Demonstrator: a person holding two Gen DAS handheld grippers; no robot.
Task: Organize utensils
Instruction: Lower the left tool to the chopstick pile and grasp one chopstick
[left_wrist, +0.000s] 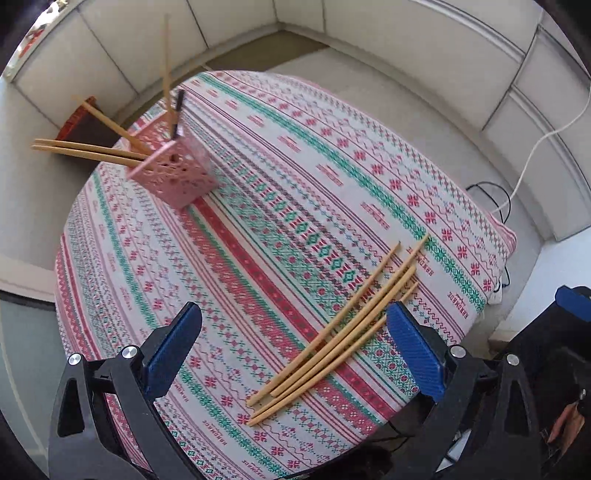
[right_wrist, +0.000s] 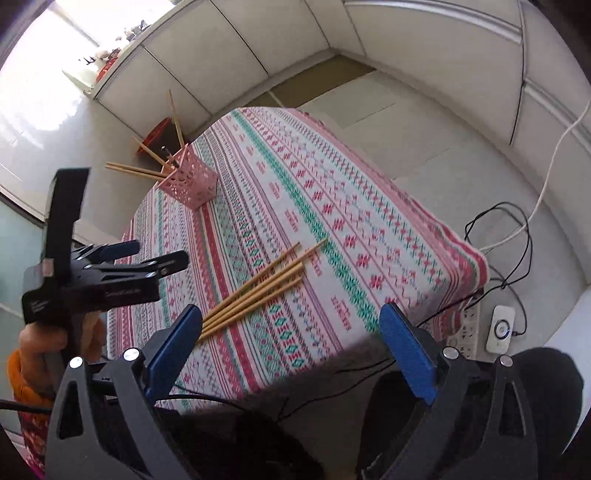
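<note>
Several loose bamboo chopsticks (left_wrist: 340, 332) (right_wrist: 258, 291) lie side by side on the patterned tablecloth (left_wrist: 295, 177) (right_wrist: 332, 206) near its front edge. A pink perforated holder (left_wrist: 173, 173) (right_wrist: 188, 184) stands at the far left corner, with several chopsticks and a black utensil leaning out of it. My left gripper (left_wrist: 295, 350) (right_wrist: 155, 254) hovers open above the loose chopsticks, its right pad (left_wrist: 417, 354) close over them, and grips nothing. My right gripper (right_wrist: 291, 350) is open and empty over the table's front edge, with the chopstick ends by its left pad (right_wrist: 173, 354).
A hand (right_wrist: 40, 339) holds the left gripper at the table's left side. On the floor to the right lie black and white cables (right_wrist: 517, 236), a power strip (right_wrist: 469, 325) and a white device (right_wrist: 500, 328). A red basket (right_wrist: 155, 136) sits beyond the holder. White cabinets surround the table.
</note>
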